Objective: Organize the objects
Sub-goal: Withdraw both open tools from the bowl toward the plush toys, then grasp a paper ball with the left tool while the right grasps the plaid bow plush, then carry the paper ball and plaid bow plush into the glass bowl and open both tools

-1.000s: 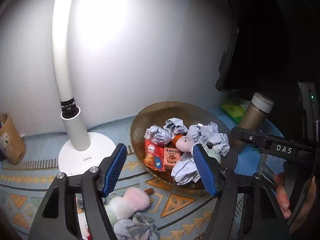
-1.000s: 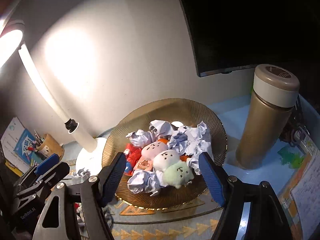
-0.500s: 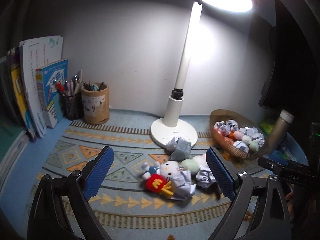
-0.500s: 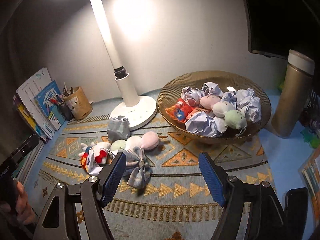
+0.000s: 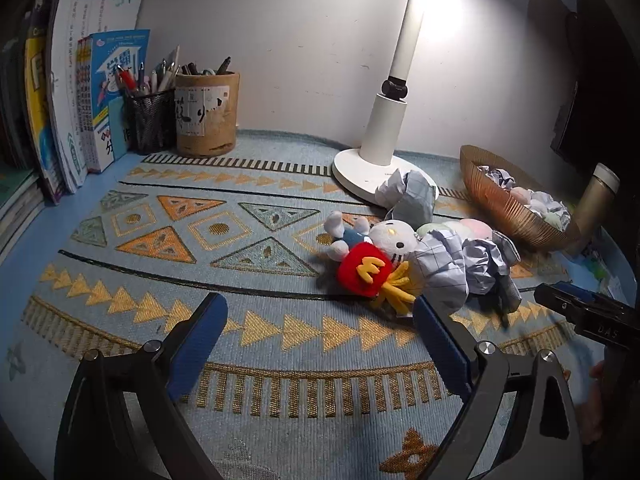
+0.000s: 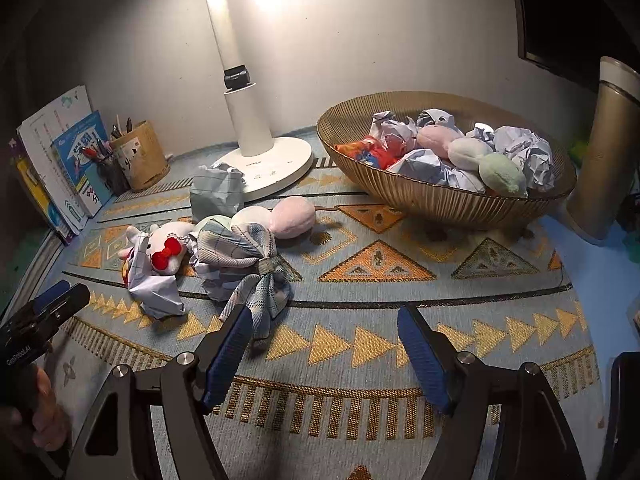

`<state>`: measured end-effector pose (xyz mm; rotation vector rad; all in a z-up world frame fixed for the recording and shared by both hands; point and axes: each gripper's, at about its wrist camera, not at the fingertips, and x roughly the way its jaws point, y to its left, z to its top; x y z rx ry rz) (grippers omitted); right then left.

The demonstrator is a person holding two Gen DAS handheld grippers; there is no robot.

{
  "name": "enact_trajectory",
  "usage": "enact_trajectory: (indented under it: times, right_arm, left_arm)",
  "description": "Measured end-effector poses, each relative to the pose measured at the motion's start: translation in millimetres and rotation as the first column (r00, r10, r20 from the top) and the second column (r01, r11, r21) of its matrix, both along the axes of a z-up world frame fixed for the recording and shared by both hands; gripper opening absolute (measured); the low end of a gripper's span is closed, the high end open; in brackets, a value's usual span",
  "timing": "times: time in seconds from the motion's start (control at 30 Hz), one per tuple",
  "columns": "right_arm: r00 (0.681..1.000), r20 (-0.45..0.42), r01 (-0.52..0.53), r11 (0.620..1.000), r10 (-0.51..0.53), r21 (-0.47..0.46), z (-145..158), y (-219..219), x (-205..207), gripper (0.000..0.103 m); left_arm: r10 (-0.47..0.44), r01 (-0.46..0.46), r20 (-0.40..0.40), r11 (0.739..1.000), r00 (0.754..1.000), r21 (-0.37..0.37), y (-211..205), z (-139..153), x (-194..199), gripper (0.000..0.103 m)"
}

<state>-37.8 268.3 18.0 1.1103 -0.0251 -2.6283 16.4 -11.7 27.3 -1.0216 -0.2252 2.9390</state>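
Nearest, left gripper: jaws spread wide and empty, angled down over the patterned mat; its right pad sits just beside the crumpled paper.
Right gripper: jaws parted, nothing between them, tilted down at bare mat; the plaid bow lies just off its left pad.
Loose pile: white cat plush, red fries plush, the paper and three pastel soft balls lie touching one another, mid-mat.
Risk, pile: a closing pad likely catches two items at once, since they overlap.
Risk, bow: thin fabric may slip from the pads or drag its neighbours.
Risk, lamp: a paper wad rests against the lamp base; a reach there could knock the post.
Farthest, gold bowl: already heaped; added items may roll over the rim.
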Motion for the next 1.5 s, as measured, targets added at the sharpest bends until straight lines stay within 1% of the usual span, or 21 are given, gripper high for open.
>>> enact_trajectory:
  times: [0.13,0.3,0.4,0.5,0.57,0.67,0.77,0.8,0.87,0.9,0.93,0.97,1.0,1.03,1.07,1.13,1.2,1.33,1.4,1.47,1.5]
  right_arm:
    - [0.999,0.015,-0.044,0.999,0.044,-0.006,1,-6,-3,0.074]
    - [0.983,0.077,-0.159,0.984,0.165,-0.082,2,-23,-14,0.074]
    - [0.977,0.090,-0.193,0.981,0.195,-0.035,1,-35,-23,0.074]
    - [0.968,0.116,-0.225,0.974,0.224,-0.002,-5,-44,-34,0.074]
    - [0.965,0.124,-0.234,0.972,0.230,0.024,-9,-47,-40,0.074]
    - [0.961,0.137,-0.250,0.966,0.240,0.065,-16,-51,-46,0.073]
    - [0.953,0.140,-0.276,0.960,0.269,0.039,-20,-50,-46,0.049]
    - [0.954,0.138,-0.275,0.960,0.266,0.046,-20,-50,-45,0.047]
    - [0.956,0.128,-0.271,0.961,0.263,0.048,-19,-48,-44,0.027]
    - [0.958,0.127,-0.266,0.963,0.258,0.047,-19,-46,-44,0.021]
    - [0.961,0.126,-0.256,0.966,0.248,0.049,-19,-44,-44,0.020]
    - [0.963,0.123,-0.246,0.968,0.239,0.048,-18,-40,-43,0.016]
    - [0.966,0.121,-0.236,0.971,0.229,0.043,-17,-36,-42,0.015]
    - [0.968,0.120,-0.226,0.974,0.221,0.029,-15,-30,-40,0.015]
    - [0.970,0.117,-0.218,0.976,0.215,0.013,-12,-24,-38,0.014]
    - [0.974,0.103,-0.202,0.979,0.203,-0.019,-5,-11,-30,0.014]
    - [0.976,0.091,-0.195,0.980,0.197,-0.035,4,-1,-20,0.014]
    - [0.979,0.072,-0.188,0.982,0.189,-0.013,17,10,1,0.014]
    - [0.974,0.092,-0.210,0.978,0.209,0.004,17,10,9,0.014]
    - [0.965,0.138,-0.220,0.975,0.222,-0.027,13,12,13,0.014]
    - [0.967,0.141,-0.207,0.977,0.211,-0.046,12,15,13,0.014]
  left_arm:
    - [-0.022,0.022,-0.009,0.999,1.000,-0.036,9,1,2,0.094]
    - [-0.027,0.027,-0.010,0.999,1.000,-0.045,11,1,4,0.094]
    - [-0.038,0.038,-0.014,0.998,0.999,-0.040,13,3,5,0.093]
    - [-0.118,0.118,-0.036,0.993,0.992,-0.003,27,12,5,0.093]
    - [-0.164,0.164,-0.048,0.986,0.985,-0.020,44,19,1,0.093]
    - [-0.243,0.243,-0.005,0.970,0.970,-0.015,63,17,-16,0.091]
    - [-0.291,0.293,0.050,0.956,0.955,-0.030,78,7,-31,0.079]
    - [-0.302,0.304,0.065,0.952,0.951,-0.028,81,3,-35,0.074]
    - [-0.310,0.312,0.092,0.950,0.946,-0.016,84,-3,-43,0.070]
    - [-0.319,0.321,0.094,0.947,0.943,-0.013,86,-5,-45,0.066]
    - [-0.326,0.329,0.094,0.944,0.941,-0.018,89,-6,-46,0.063]
    - [-0.330,0.334,0.096,0.942,0.939,-0.028,93,-7,-46,0.053]
    - [-0.343,0.348,0.099,0.937,0.934,-0.032,96,-8,-46,0.039]
    - [-0.359,0.363,0.098,0.931,0.928,-0.032,99,-8,-44,0.038]
    - [-0.368,0.373,0.092,0.927,0.925,-0.038,101,-7,-42,0.033]
    - [-0.387,0.391,0.077,0.920,0.919,-0.034,102,-3,-34,0.033]
    - [-0.419,0.420,0.048,0.908,0.907,0.006,99,4,-21,0.033]
    - [-0.477,0.476,-0.002,0.877,0.879,0.065,90,20,9,0.033]
    - [-0.491,0.489,0.012,0.870,0.871,0.067,86,20,20,0.034]
    - [-0.495,0.491,0.058,0.868,0.867,0.071,82,14,26,0.036]
    - [-0.488,0.483,0.069,0.872,0.870,0.075,79,12,28,0.035]
